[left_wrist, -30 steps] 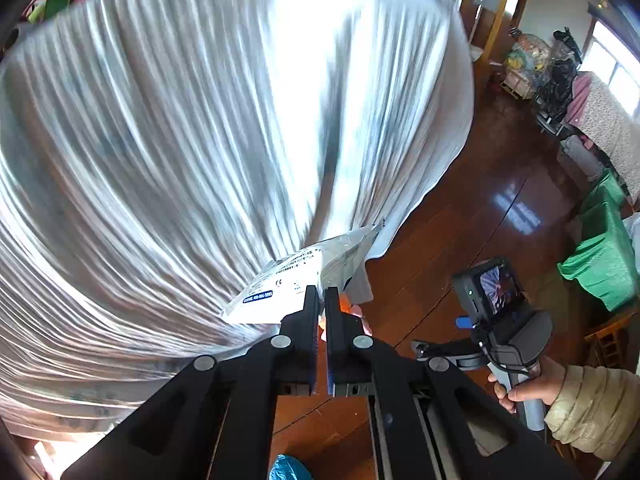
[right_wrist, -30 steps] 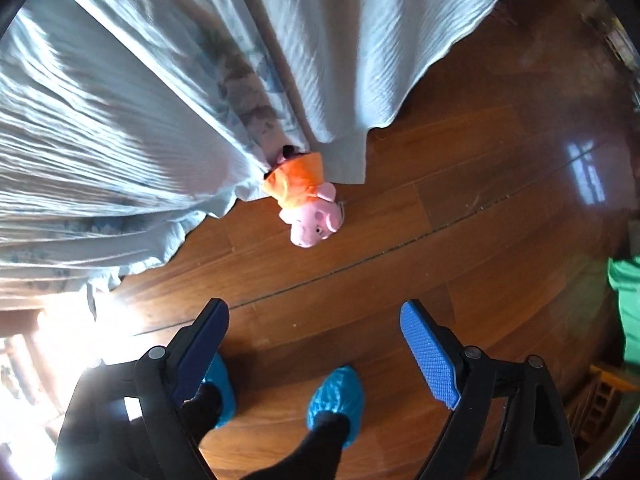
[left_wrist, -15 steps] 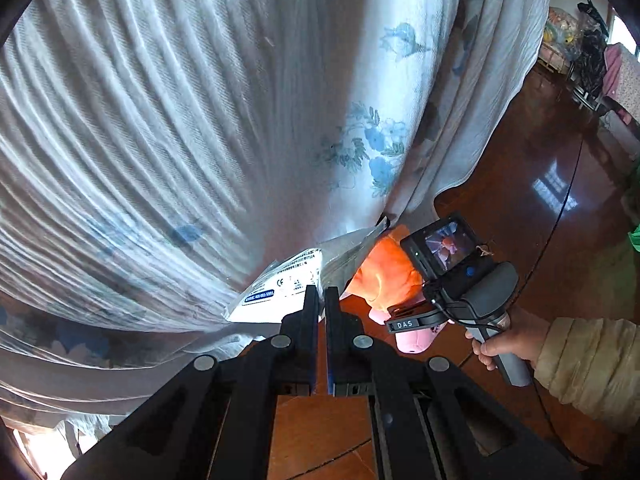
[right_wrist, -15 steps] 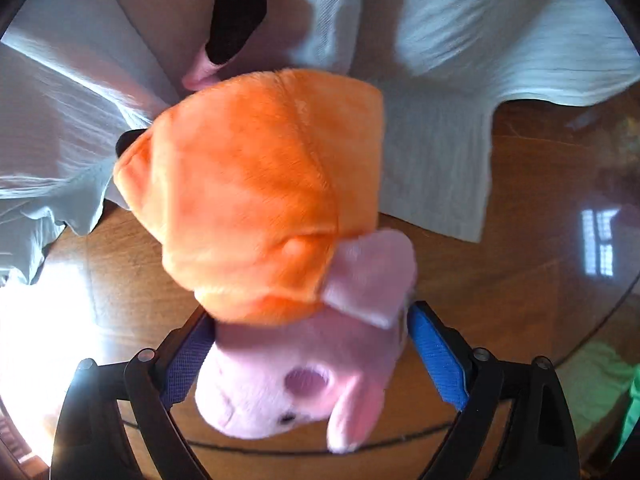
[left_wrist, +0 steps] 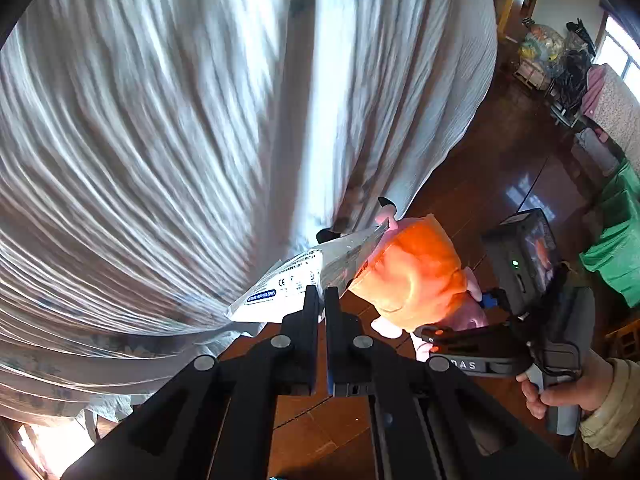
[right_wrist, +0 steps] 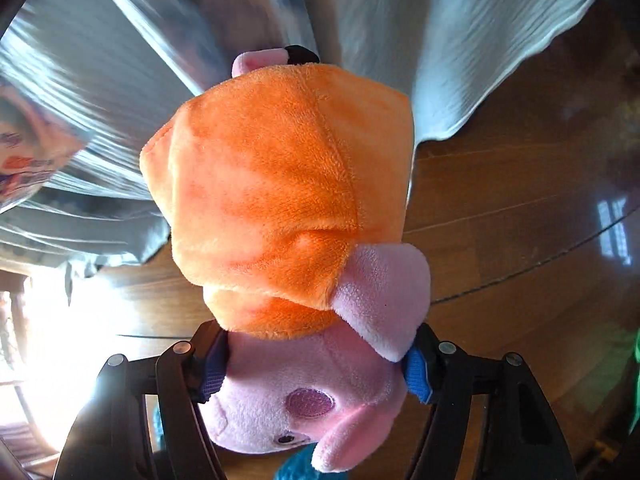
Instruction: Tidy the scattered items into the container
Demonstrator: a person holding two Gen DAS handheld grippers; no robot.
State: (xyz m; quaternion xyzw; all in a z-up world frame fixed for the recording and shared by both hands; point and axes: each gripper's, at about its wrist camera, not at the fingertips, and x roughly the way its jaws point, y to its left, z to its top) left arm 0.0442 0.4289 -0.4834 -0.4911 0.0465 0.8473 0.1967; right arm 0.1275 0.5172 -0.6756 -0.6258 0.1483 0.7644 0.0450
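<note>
A: What is being counted here, and how many of each?

B: One plush pig (right_wrist: 296, 248) in an orange dress is being seen, and one flat white packet (left_wrist: 288, 284). One pale ribbed cloth (left_wrist: 180, 128) is being seen hanging down to the wooden floor (right_wrist: 520, 208), filling the upper half of both views. Two grippers are being held, one in each hand.

A: How are the jaws being kept?

B: The left gripper (left_wrist: 322, 296) is being kept with its jaws pressed together on the packet, which is sticking out toward 10 o'clock. The jaws of the right gripper (right_wrist: 316, 364) are being closed around the pig's pink head, and the blue pads (right_wrist: 416, 372) are being pressed against it at 3 and 9 o'clock.

A: Where is the pig being found?

B: Above the floor, just at the cloth's hem, at 3 o'clock of the packet in the left view, its dress pointing toward 12 o'clock in the right view.

A: Can any writing be read?

B: "CE" is being made out on the packet above a blue strip of digits too small to read. "DAS" is being shown on the right gripper's body.
</note>
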